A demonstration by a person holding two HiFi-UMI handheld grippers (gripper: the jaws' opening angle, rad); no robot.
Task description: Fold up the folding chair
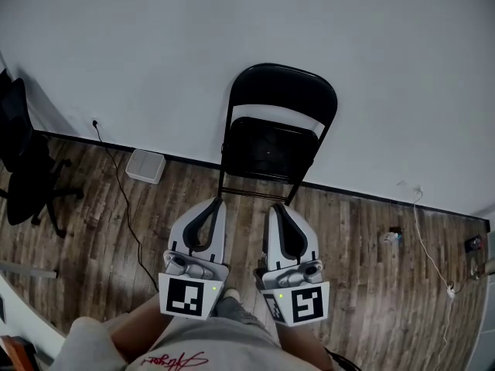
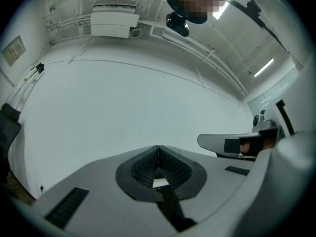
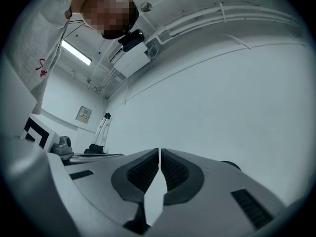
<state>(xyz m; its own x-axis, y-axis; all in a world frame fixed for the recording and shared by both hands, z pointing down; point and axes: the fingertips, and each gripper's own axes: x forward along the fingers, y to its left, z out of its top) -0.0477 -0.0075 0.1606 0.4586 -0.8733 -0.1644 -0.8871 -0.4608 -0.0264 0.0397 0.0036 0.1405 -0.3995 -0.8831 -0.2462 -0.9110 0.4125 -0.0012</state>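
A black folding chair [image 1: 274, 137] stands against the white wall, its seat tipped up flat under the backrest. My left gripper [image 1: 214, 202] and right gripper [image 1: 274, 207] hover side by side in front of the chair, short of it and not touching it. In the left gripper view the left gripper [image 2: 158, 147] has its pads pressed together with nothing between them. The right gripper [image 3: 159, 150] is shut too, with only a hairline slit and nothing held. A dark rounded edge [image 3: 229, 165] peeks over its right jaw.
A black office chair [image 1: 23, 161] stands at the far left. A white box [image 1: 145, 165] sits on the wood floor by the wall, with a black cable [image 1: 124, 199] trailing from a socket. Small items [image 1: 392, 236] and a white cord [image 1: 429, 246] lie at the right.
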